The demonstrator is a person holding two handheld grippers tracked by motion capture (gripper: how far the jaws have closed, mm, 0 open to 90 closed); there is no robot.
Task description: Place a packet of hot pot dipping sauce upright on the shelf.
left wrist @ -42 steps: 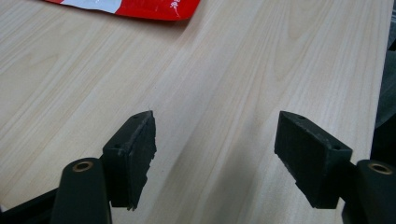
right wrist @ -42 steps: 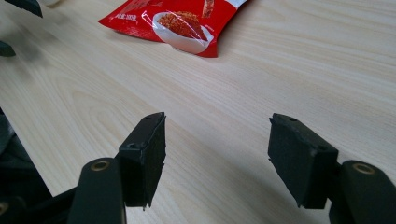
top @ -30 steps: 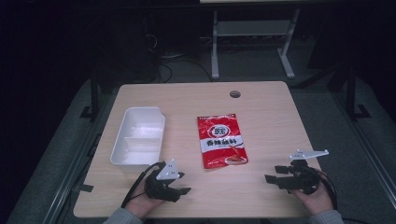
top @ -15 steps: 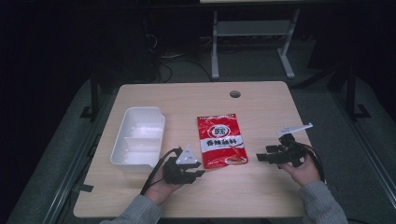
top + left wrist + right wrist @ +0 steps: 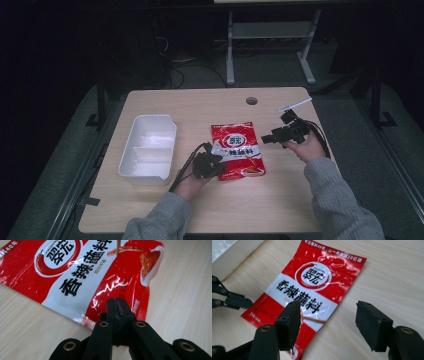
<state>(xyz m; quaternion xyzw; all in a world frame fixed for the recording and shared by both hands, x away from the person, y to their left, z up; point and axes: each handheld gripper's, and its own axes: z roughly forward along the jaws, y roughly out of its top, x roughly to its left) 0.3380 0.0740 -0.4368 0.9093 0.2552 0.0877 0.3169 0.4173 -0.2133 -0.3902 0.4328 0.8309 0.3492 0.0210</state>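
The red sachet [image 5: 236, 151] lies flat mid-worktop [image 5: 200, 107], long axis running up the frame. The left tool [image 5: 216, 161], jaws just closed on nothing, touches its lower-left corner. The right tool [image 5: 268, 139], jaws apart, hangs right of it.

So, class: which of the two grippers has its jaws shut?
The left gripper, jaws pressed together at the red packet's edge; the right gripper stands wide open.
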